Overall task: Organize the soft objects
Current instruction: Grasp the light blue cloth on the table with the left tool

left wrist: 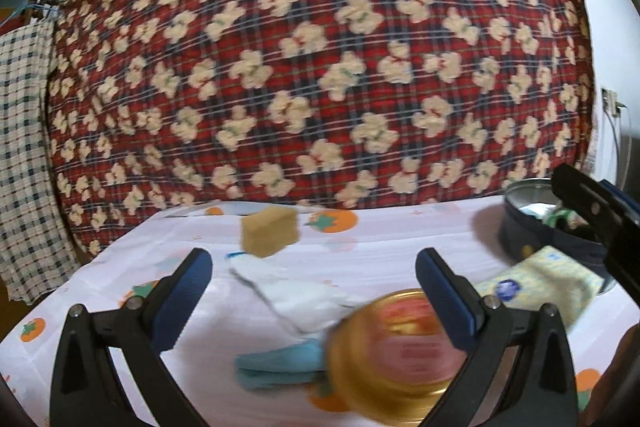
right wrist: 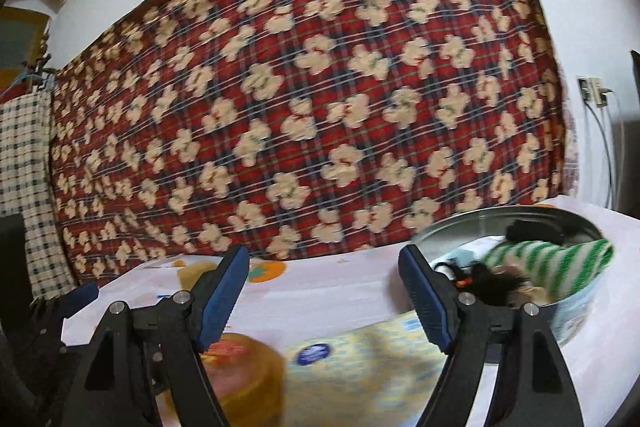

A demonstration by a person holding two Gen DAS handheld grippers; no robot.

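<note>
A tan sponge block (left wrist: 270,231) sits at the far side of the white cloth with orange fruit prints (left wrist: 392,231). Nearer lie a white cloth piece (left wrist: 296,297), a folded blue cloth (left wrist: 276,373) and a pale yellow tissue pack (left wrist: 548,283) (right wrist: 360,359). My left gripper (left wrist: 314,267) stands open above them, holding nothing. My right gripper (right wrist: 324,267) is open too, empty, over the tissue pack; its finger (left wrist: 588,203) shows at the right of the left wrist view. A round tin (right wrist: 568,315) holds a green-striped cloth (right wrist: 560,259) and dark soft items.
A gold-lidded jar (left wrist: 404,351) (right wrist: 244,371) stands near the front, blurred. A tall bundle in red plaid fabric with cream flowers (left wrist: 312,59) rises behind the table. A checked cloth (left wrist: 20,155) hangs at the left. Wall sockets with cables (right wrist: 592,91) are at the right.
</note>
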